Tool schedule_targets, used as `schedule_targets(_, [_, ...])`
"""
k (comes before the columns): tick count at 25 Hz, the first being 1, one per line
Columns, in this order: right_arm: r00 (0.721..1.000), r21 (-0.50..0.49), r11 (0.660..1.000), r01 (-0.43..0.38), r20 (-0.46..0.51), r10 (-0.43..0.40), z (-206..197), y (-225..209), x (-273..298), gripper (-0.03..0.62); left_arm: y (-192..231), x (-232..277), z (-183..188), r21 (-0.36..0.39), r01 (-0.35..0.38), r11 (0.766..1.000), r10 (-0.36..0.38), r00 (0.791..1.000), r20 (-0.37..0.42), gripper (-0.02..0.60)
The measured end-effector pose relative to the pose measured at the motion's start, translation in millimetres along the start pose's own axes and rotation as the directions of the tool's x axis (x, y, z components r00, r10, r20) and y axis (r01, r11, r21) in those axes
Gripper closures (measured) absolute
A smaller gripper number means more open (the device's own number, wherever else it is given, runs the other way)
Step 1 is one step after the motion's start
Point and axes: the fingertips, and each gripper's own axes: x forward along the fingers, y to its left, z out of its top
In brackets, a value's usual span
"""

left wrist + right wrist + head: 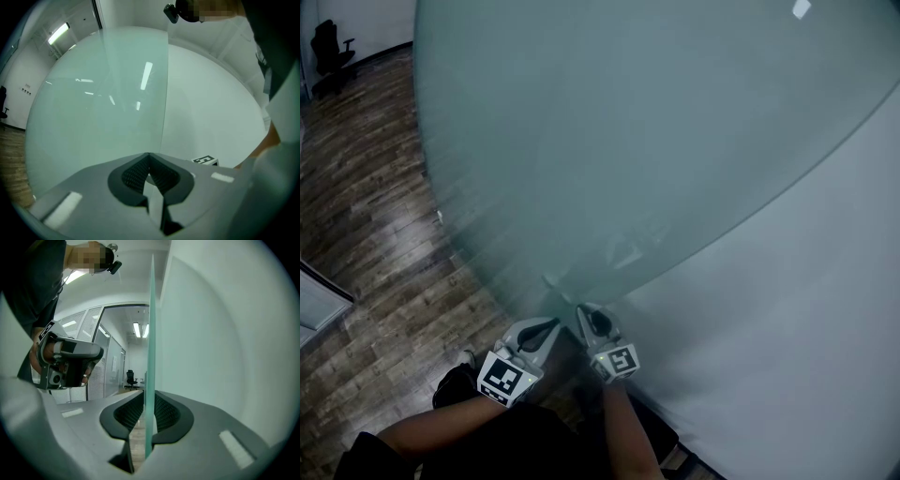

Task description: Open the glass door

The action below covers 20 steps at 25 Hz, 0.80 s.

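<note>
Right gripper view: the right gripper (147, 395) clamps the edge of the door (151, 324). The left gripper (149, 155), jaws together and empty, faces the door near that edge.

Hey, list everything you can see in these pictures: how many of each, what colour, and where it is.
glass door: one, frosted pale green, fills the upper head view
wall: one, white, right of the door
floor: one, dark wood planks, left of the door
office chair: one, black, far top left on the floor
left gripper: one, grey, jaws together and empty, near the door's edge
right gripper: one, grey, jaws closed on the door's edge
forearms: two, bottom of the head view, behind the grippers
</note>
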Motion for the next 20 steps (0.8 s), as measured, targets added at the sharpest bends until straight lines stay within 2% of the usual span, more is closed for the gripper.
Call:
schedule_targets(13, [0.999,0.023,0.999,0.043,0.003,-0.043,2,-43,15,0.52,9,-2,-1,0.016,-0.035,0.999,0.035,0.999,-0.003,0.581])
schedule_targets(20, [0.987,0.064,0.985,0.159,-0.031,-0.157,2,-58,7,0.479,0,-2,-1,0.022,-0.026,0.999,0.026,1.0,-0.014,0.581])
